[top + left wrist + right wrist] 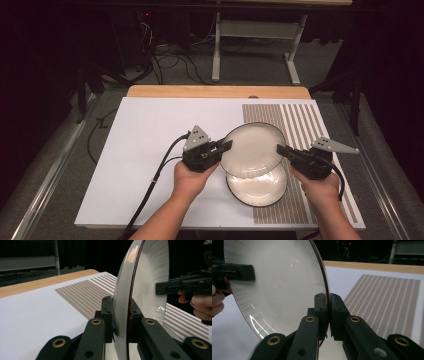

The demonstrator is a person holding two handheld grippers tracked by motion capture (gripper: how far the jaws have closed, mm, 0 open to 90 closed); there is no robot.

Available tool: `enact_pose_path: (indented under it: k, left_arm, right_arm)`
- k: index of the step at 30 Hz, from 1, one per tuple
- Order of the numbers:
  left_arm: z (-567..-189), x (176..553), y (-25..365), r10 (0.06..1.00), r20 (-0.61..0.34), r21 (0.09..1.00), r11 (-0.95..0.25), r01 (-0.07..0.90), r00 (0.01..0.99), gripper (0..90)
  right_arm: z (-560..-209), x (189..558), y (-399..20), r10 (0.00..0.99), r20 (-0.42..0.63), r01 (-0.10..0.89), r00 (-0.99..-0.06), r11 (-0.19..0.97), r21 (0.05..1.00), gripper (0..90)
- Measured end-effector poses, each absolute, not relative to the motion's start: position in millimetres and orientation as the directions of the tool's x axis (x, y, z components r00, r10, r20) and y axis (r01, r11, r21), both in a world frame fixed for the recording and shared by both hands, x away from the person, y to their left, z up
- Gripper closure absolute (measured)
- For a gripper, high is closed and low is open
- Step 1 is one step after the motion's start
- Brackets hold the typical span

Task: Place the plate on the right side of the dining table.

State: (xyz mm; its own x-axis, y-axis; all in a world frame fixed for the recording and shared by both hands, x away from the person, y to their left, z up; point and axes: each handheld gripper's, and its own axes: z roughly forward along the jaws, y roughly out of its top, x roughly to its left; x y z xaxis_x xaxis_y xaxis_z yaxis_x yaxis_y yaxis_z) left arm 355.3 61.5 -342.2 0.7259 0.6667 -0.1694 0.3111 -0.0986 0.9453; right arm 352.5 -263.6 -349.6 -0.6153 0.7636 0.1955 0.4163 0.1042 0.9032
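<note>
Upper plate [252,149] lifted over the lower plate [257,189], partly hiding it, near the table's [150,150] right edge.
Left gripper [226,146] and right gripper [283,150] pinch its 2 opposite rims.

Table [150,130]: white top, centre of frame, with a light wooden edge [217,91] along its far side. Striped mat [300,120]: brown and white lines, on the right part of the top. Floor [250,65]: grey carpet, upper centre and along both sides. Metal stand [255,35]: pale grey, two legs with feet, upper centre. Cables [170,57]: black, loose on the floor, upper left of centre. Small red light [146,14]: top, left of centre. Surroundings: dark, black at the upper corners.
</note>
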Motion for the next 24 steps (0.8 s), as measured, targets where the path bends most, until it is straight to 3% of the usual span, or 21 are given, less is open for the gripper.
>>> enact_pose_path:
  k: [24]
  left_arm:
    - [-332,424,-57,0.595,-0.188,0.924,-0.163,0.347,0.781,80.4]
  right_arm:
    - [-339,374,-370,0.886,0.147,0.423,-0.44,0.061,0.904,86.7]
